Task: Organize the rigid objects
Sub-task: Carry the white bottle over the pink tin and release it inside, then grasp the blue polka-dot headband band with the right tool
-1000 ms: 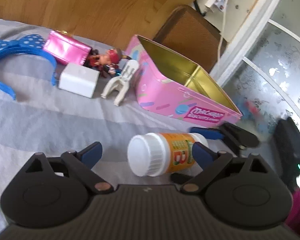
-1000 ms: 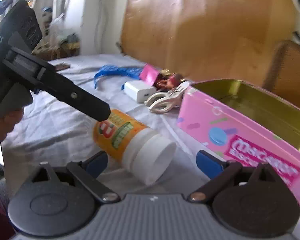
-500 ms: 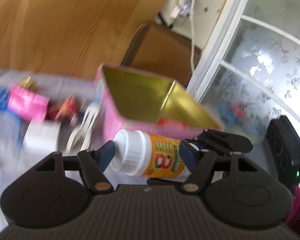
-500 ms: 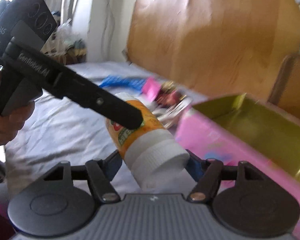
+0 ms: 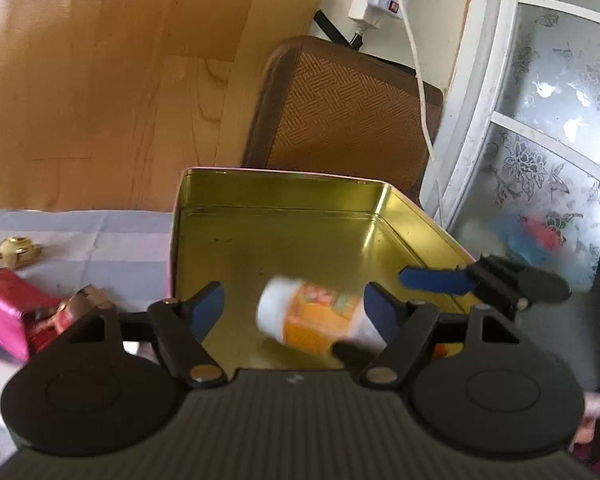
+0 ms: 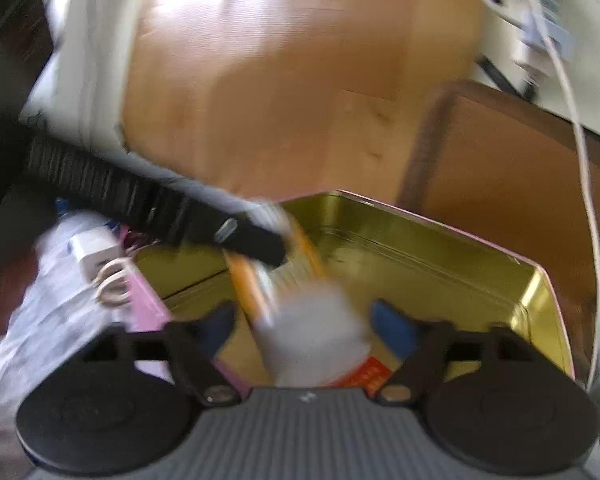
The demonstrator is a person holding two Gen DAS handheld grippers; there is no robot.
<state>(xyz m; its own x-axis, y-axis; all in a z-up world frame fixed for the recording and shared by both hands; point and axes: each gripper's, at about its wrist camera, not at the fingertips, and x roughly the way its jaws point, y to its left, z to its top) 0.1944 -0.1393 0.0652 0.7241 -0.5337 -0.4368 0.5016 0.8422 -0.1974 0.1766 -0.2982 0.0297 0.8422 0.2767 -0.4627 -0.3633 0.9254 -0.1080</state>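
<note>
One blurred orange bottle [image 5: 316, 320] lies inside one pink tin [image 5: 276, 224], between two spread-apart tools, left tool [image 5: 296, 306] and right tool [image 6: 304, 320].

Bottle [image 5: 314, 322] inside the tin [image 5: 276, 200], between both tongs' fingers; pouch [image 5: 4, 312] left of the tin

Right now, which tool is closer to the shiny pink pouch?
Left. The left tool hangs just right of the pouch; the right tool reaches in from the tin's opposite side.
</note>
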